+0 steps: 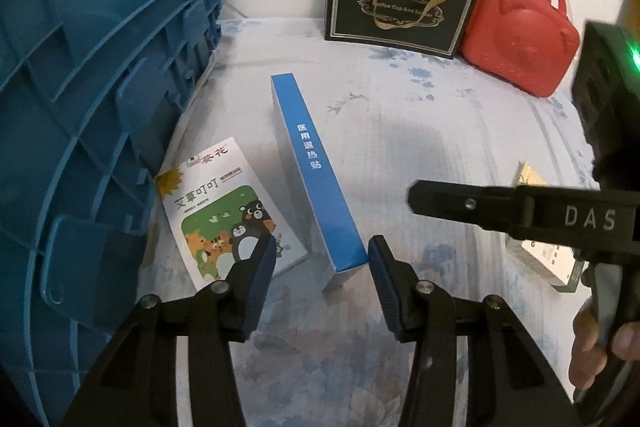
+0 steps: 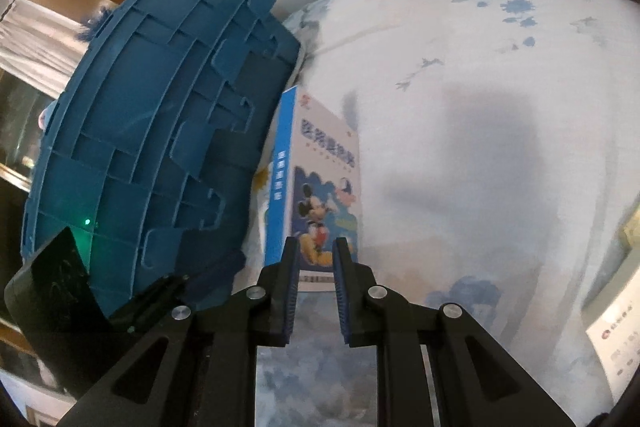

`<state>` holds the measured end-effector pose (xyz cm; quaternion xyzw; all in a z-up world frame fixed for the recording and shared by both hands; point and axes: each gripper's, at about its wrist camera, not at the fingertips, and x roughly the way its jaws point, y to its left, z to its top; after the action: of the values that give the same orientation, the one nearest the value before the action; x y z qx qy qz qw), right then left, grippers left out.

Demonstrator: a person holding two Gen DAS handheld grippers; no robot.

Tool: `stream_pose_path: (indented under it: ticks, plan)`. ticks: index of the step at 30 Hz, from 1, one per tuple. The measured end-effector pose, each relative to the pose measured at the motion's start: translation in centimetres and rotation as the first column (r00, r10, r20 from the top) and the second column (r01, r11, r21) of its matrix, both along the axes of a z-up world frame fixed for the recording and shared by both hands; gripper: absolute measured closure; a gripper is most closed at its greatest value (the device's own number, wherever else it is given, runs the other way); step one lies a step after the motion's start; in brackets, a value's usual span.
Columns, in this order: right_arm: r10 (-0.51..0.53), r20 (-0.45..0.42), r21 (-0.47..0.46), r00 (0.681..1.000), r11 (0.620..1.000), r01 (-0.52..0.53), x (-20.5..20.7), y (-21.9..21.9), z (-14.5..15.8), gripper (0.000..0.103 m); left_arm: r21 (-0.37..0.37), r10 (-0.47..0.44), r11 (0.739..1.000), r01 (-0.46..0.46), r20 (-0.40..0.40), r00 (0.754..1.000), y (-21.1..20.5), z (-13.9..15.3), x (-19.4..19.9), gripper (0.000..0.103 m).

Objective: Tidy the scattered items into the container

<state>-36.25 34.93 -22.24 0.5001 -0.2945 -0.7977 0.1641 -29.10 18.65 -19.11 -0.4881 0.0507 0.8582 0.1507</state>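
Here, the left gripper hangs low over the flowered white-and-blue bedsheet with its two blue-padded fingers spread wide — nothing is between them. Just ahead of the fingertips stands the long blue cardboard box on its narrow edge, white Chinese letters along the top face. To its left lies a flat white packet with cartoon animals, close to the wall of the big blue ribbed plastic crate. At the far end, against the white wall, a black gift bag with gold handles stands beside a red hard-shell handbag. The right gripper shows its fingers at a narrow gap; the near edge of the blue box, here seen with its cartoon-mouse face, sits between the tips, but I cannot tell if the pads really press it. The crate stands just left of the box.
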Motion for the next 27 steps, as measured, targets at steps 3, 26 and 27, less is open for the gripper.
stream_pose_path:
  ticks: [3,26,27]
  plan:
    - [-0.018,0.011,0.055,1.000,0.998,0.018,0.5,0.6,-0.3,0.085,0.001,0.023,1.000,-0.023,0.007,1.000,0.1,0.0,-0.2,0.055]
    - [-0.082,-0.037,0.468,0.996,0.879,0.090,9.8,9.3,0.1,0.013,-0.059,0.103,0.993,-0.099,0.070,0.992,2.6,-4.0,-2.8,0.084]
    - [-0.090,-0.040,0.481,0.995,0.871,0.098,10.3,10.1,0.2,0.009,-0.058,0.098,0.994,-0.093,0.072,0.993,2.8,-3.9,-2.2,0.084]
